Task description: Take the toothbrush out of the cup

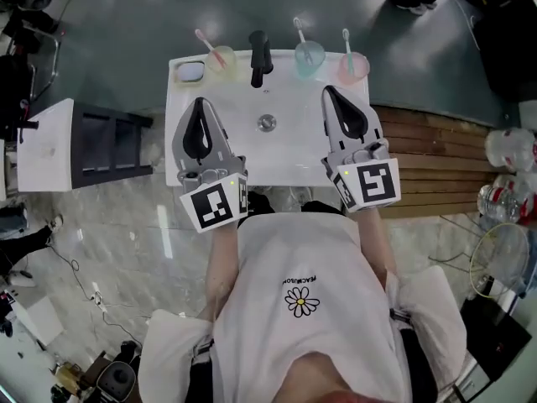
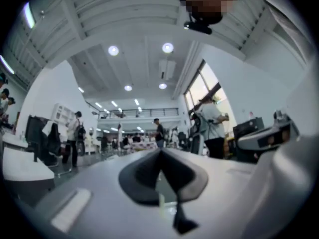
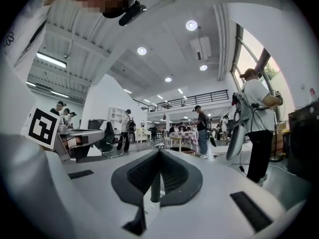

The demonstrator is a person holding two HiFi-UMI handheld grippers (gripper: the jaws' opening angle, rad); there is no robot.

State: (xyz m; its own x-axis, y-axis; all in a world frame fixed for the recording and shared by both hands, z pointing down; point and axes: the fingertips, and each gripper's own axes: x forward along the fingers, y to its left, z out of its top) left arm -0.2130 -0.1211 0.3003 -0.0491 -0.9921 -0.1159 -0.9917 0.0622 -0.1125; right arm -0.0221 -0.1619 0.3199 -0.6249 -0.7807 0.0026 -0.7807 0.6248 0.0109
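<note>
A white sink [image 1: 294, 154] carries three cups along its back edge. From left to right: a yellow cup [image 1: 222, 60] with a pink toothbrush [image 1: 205, 39], a blue cup [image 1: 309, 55] with a pale toothbrush [image 1: 298, 29], and a pink cup [image 1: 353, 66] with a green toothbrush [image 1: 346, 42]. My left gripper [image 1: 200, 102] hovers over the sink's left part, shut and empty, short of the yellow cup. My right gripper [image 1: 327, 91] is shut and empty just in front of the blue and pink cups. Both gripper views look out level into the hall, showing the closed left gripper [image 2: 160, 151] and right gripper [image 3: 160, 151].
A black faucet [image 1: 260, 57] stands between the yellow and blue cups. A soap dish [image 1: 190, 71] sits at the sink's back left corner, and the drain [image 1: 267, 122] lies mid-basin. A grey shelf unit [image 1: 109, 141] flanks the left, wooden slats [image 1: 436, 141] and bottles [image 1: 503, 200] the right.
</note>
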